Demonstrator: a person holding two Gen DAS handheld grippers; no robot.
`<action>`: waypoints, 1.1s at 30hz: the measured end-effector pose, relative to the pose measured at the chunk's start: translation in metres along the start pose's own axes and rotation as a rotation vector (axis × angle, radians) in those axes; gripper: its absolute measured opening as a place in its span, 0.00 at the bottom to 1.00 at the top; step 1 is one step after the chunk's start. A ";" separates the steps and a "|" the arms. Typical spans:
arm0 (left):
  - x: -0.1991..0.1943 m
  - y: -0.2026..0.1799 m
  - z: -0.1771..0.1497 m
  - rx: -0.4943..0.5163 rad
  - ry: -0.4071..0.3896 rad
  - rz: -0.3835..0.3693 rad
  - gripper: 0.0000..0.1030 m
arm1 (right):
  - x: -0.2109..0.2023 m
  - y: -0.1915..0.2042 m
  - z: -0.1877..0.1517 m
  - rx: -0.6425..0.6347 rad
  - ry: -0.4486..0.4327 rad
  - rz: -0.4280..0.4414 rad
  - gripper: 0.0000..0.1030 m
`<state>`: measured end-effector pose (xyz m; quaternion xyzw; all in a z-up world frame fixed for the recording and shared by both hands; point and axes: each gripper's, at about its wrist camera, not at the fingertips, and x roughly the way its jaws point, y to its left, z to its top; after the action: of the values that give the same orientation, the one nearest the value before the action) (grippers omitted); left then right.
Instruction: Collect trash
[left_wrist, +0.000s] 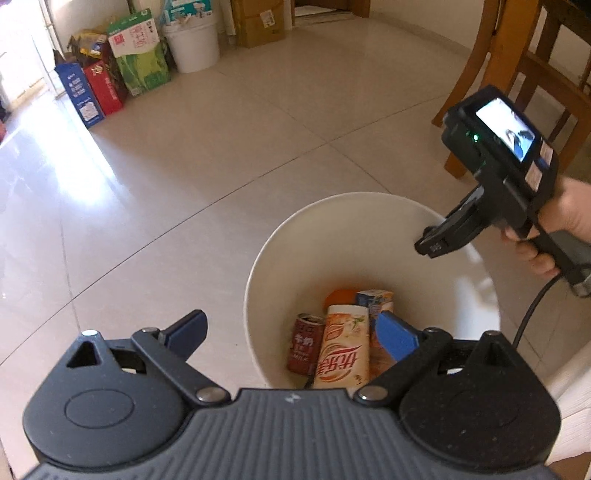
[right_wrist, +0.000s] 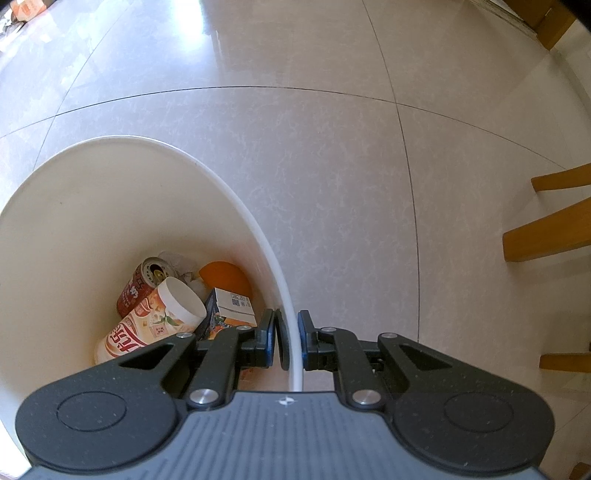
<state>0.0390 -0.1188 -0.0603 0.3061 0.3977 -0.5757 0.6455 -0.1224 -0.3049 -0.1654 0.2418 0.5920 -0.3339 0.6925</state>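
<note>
A white bin (left_wrist: 295, 236) stands on the tiled floor and holds a milk tea cup (left_wrist: 341, 350), a red can (left_wrist: 304, 343), a small juice carton (left_wrist: 375, 299) and an orange round thing (left_wrist: 341, 297). My left gripper (left_wrist: 291, 332) hovers above the bin's near side, open and empty. My right gripper (right_wrist: 287, 339) is shut on the bin's rim (right_wrist: 293, 332), one finger inside and one outside the wall. From the right wrist view the cup (right_wrist: 155, 321), can (right_wrist: 142, 284), carton (right_wrist: 231, 306) and crumpled paper (right_wrist: 181, 264) lie at the bottom.
Wooden chair legs (left_wrist: 476, 85) stand at the right, close to the bin. Cartons and bags (left_wrist: 110, 74), a white bucket (left_wrist: 194, 44) and a cardboard box (left_wrist: 258, 22) line the far wall. A hand (left_wrist: 561, 229) holds the right gripper's handle.
</note>
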 end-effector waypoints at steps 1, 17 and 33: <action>0.001 -0.002 -0.003 -0.003 0.003 0.006 0.95 | 0.000 0.000 0.000 0.000 0.000 0.000 0.15; 0.009 -0.008 -0.032 -0.290 0.150 0.174 0.95 | -0.008 0.005 -0.011 -0.032 -0.013 -0.007 0.20; -0.016 -0.006 -0.041 -0.401 0.239 0.243 0.95 | -0.094 0.037 -0.077 -0.034 -0.079 -0.004 0.92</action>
<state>0.0266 -0.0768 -0.0661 0.2833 0.5376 -0.3635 0.7061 -0.1527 -0.2082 -0.0897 0.2153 0.5704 -0.3346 0.7185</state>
